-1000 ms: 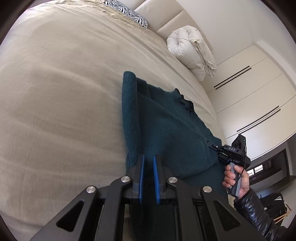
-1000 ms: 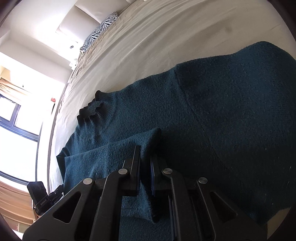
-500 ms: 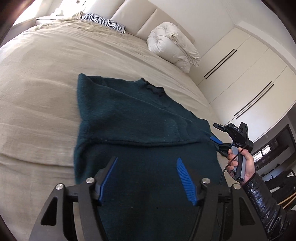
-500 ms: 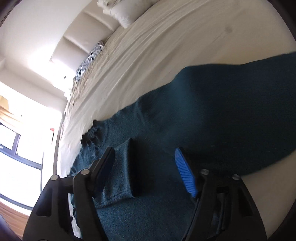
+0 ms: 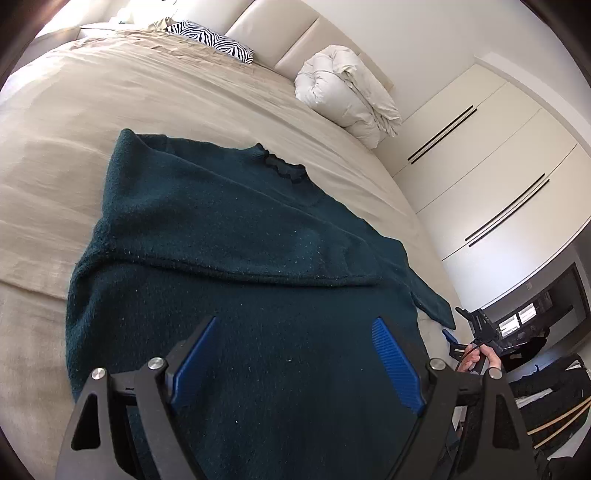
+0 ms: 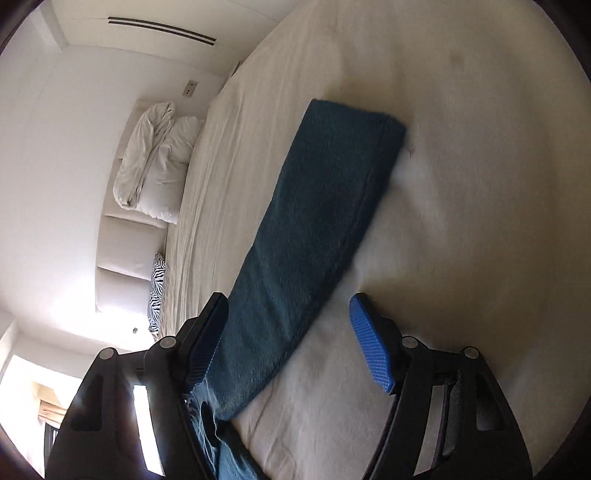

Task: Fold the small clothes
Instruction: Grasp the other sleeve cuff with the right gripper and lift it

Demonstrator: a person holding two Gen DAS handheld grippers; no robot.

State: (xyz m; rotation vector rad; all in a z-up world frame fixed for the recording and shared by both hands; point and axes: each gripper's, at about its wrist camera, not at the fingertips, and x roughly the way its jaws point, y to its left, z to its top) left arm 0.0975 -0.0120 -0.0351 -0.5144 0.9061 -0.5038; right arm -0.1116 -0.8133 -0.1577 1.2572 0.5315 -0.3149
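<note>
A dark teal sweater (image 5: 236, 258) lies flat on the beige bed (image 5: 74, 147), collar toward the headboard, with one sleeve folded across its chest. My left gripper (image 5: 293, 321) hovers over the lower body of the sweater. Its jaws are opening and nothing is pressed between them. The other sleeve (image 6: 317, 221) lies stretched out on the sheet, cuff at the far end. My right gripper (image 6: 288, 297) stands open over that sleeve's near part, its left finger beside the sleeve's edge, pads not pressing. In the left wrist view the right gripper (image 5: 453, 322) shows in a hand past the sleeve's cuff.
A rolled white duvet (image 5: 347, 88) and a zebra-striped pillow (image 5: 210, 40) lie at the padded headboard (image 5: 280, 33). White wardrobe doors (image 5: 498, 166) stand beyond the bed's right edge. In the right wrist view a bright window (image 6: 22, 376) is at the lower left.
Both grippers were shut on sweater fabric and have let go. The left drew back over the hem. The right swung away and rolled, now over the outstretched sleeve.
</note>
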